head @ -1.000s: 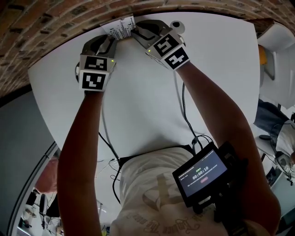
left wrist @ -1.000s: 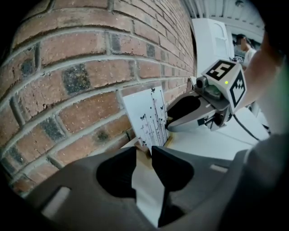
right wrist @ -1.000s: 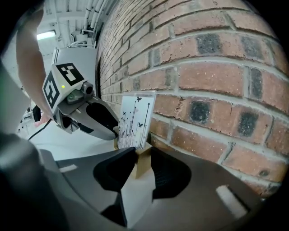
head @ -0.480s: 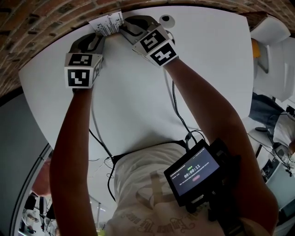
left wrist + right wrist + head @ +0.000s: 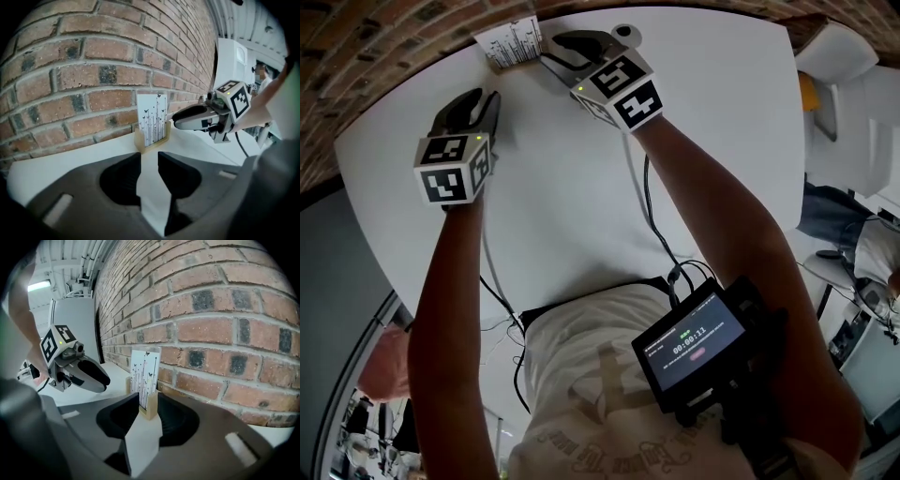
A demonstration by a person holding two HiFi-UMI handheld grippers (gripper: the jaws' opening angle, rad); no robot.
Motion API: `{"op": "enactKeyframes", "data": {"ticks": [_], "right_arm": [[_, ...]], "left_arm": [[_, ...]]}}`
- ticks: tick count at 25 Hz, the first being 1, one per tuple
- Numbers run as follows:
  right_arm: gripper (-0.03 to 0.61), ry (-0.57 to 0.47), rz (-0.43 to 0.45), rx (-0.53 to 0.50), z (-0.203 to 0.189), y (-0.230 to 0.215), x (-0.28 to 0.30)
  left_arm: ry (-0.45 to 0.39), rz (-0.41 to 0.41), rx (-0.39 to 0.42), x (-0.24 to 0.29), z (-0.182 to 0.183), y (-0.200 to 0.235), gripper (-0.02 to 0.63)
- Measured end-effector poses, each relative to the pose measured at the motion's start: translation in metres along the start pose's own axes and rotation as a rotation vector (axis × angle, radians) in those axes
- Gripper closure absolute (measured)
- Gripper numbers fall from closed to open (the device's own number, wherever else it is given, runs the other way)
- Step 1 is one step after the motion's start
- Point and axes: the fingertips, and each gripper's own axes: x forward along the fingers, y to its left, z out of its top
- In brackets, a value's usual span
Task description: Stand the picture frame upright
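Observation:
The picture frame [image 5: 511, 42], a white card with thin stems and butterflies in a pale wooden base, stands upright against the brick wall [image 5: 394, 37] at the table's far edge; it also shows in the gripper views [image 5: 152, 121] [image 5: 144, 376]. My left gripper [image 5: 476, 96] [image 5: 149, 161] hangs back from it over bare table, its jaws opening with nothing between them. My right gripper [image 5: 548, 47] [image 5: 149, 408] points at the frame's right end. The wooden base shows in the gap at its tips, and I see no pad pressing on it.
The white table [image 5: 581, 187] curves along the wall. A small round white object [image 5: 625, 33] lies just right of the right gripper. Cables [image 5: 652, 216] trail back to the person. A screen device [image 5: 694, 342] hangs at the waist. White furniture [image 5: 853, 84] stands at the right.
My left gripper has let go of the frame and drawn back toward the person and to the left. The right gripper stays at the frame's right end. The frame stays upright.

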Motion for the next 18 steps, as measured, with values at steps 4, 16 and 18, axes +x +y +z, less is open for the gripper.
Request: {"op": "enactKeyframes", "data": {"ticks": [4,16,18], "right_arm": [[0.477,-0.022,-0.017,-0.011,0.004,0.012,-0.017],[0.562,-0.096,-0.056,0.061,0.026,0.064,-0.083],[0.571,-0.108,-0.051,0.069,0.030,0.077,-0.095]], "left_arm": [[-0.039,-0.004,-0.040,-0.022,-0.011,-0.007,0.498],[-0.144,-0.039,-0.135,-0.106,-0.013,-0.044,0.552],[-0.158,-0.046,-0.147,-0.121,-0.015,-0.050,0.558]]}}
